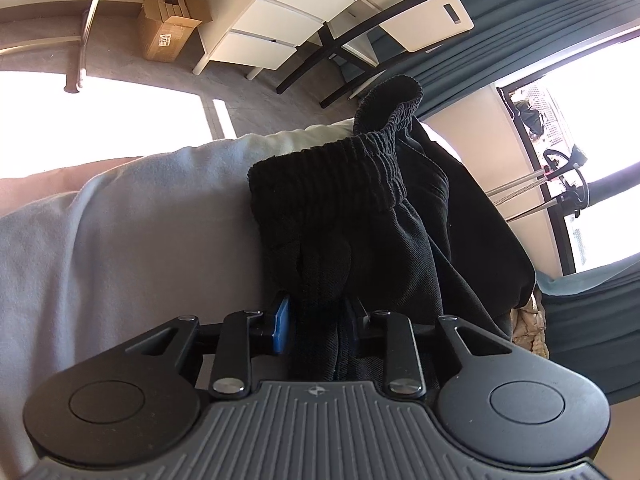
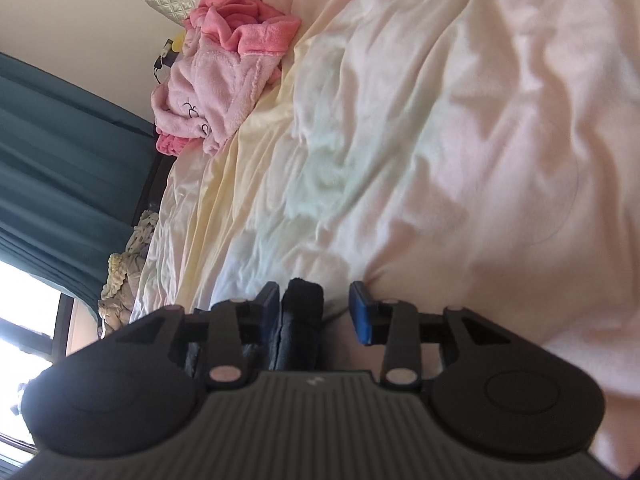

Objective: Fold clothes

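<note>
A black garment (image 1: 360, 220) with a ribbed elastic waistband hangs bunched in the left wrist view. My left gripper (image 1: 320, 320) is shut on its fabric; the blue pad (image 1: 282, 322) shows on the left, the other pad is hidden by cloth. In the right wrist view a fold of the same black fabric (image 2: 302, 320) sits between the blue pads (image 2: 360, 316) of my right gripper (image 2: 314, 312). The fabric touches the left pad; a gap stays beside the right pad. The bed sheet (image 2: 400, 140) lies below.
A pink fleece garment (image 2: 224, 72) lies crumpled at the bed's far edge. Teal curtains (image 2: 60, 168) hang by the window. In the left wrist view a grey-white pillow (image 1: 140, 220), a white drawer unit (image 1: 288, 20) and a cardboard box (image 1: 168, 20) show behind.
</note>
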The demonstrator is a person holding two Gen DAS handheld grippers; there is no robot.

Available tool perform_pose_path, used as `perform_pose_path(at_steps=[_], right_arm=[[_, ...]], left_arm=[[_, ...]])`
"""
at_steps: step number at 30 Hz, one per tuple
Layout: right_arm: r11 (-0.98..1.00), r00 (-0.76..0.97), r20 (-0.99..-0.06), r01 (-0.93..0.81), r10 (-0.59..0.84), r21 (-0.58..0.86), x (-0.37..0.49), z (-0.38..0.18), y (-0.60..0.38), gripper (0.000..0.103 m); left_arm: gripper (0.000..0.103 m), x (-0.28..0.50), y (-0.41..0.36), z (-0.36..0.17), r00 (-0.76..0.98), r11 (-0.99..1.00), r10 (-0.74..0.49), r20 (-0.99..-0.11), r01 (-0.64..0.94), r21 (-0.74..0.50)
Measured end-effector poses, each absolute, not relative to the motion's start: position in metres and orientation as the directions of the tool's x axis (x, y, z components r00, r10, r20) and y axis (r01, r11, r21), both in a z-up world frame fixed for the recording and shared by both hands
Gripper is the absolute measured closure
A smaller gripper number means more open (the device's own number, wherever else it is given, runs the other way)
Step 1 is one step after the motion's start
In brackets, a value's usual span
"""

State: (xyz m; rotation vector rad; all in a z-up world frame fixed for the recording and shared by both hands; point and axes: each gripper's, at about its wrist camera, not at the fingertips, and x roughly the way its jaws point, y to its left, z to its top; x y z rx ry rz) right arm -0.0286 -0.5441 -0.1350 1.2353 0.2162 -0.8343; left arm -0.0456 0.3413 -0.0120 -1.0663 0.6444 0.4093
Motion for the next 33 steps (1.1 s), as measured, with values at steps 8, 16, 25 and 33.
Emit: perform_pose_path(at_steps=[8, 16, 25, 33], right_arm=[[0.281, 0.624, -0.423, 0.723, -0.657, 0.631, -0.046, -0.071, -0.52, 0.046], [0.616, 0.783, -0.168, 0.584, -0.599, 0.529, -0.04, -0.013, -0.471, 0.046], [0.802, 0.912, -0.175, 0.409, -0.371, 0.435, -0.006, -0.007, -0.398, 0.046], [0.906, 0.967, -0.19, 0.227, -0.168, 0.358, 0.03, -0.019, -0.332, 0.046]], left_arm=[[0.034, -0.069, 0.314, 0.045, 0.801, 0.657, 0.199, -0.564, -0.536, -0.53], [0.028, -0.024, 0.243, 0.073, 0.856, 0.877, 0.184, -0.484, -0.365, -0.313], [0.026, 0.039, 0.126, 0.066, 0.896, 0.981, 0.058, -0.44, -0.132, -0.139], [0.023, 0.071, 0.053, 0.039, 0.908, 0.996, -0.063, -0.415, 0.03, -0.086]])
